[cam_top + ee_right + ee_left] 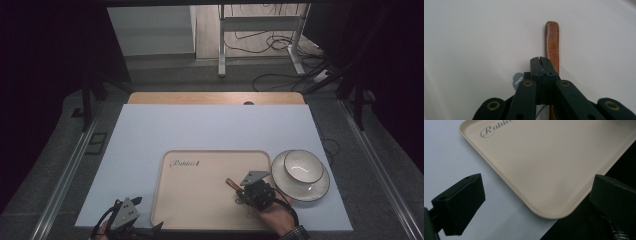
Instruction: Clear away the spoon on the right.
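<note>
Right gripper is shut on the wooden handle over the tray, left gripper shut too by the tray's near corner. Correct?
Not quite: the left gripper is open, its jaws standing wide apart beside the tray corner, as the left gripper view shows. The right gripper is shut, apparently on the wooden handle, over the tray.

dim high view, black at both sides, brightest on the pale blue-white rectangular table mat [210,127]; gripper views softly blurred; faint shadow beside the brown wooden handle [552,42].

Left gripper [131,216] low at near edge, fingers [459,203] spread wide, right gripper [541,65] fingers seemingly pressed together
</note>
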The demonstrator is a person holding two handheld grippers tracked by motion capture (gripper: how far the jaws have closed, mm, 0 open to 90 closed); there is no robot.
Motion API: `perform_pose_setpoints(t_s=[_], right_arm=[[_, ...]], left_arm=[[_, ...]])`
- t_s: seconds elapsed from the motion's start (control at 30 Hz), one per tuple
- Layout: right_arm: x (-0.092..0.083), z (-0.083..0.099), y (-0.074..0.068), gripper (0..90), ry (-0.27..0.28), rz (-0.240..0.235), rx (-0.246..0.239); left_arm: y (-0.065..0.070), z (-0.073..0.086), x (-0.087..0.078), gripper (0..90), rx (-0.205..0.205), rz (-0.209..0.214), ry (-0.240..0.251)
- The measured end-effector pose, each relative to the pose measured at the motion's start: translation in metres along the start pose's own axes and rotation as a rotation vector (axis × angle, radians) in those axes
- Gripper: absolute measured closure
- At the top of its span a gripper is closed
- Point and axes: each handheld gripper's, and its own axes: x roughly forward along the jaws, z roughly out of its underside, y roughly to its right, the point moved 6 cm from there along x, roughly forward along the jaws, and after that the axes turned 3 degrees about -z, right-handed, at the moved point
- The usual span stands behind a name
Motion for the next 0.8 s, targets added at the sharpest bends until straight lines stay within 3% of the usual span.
perform_pose_setpoints(t_s=[0.8], right_arm=[[-0.014, 0.012, 0.039, 89.7, 0.026, 0.093, 0.105]], left_arm=[[0.001, 0.0, 0.0, 0.0, 0.012, 0.003, -0.009]])
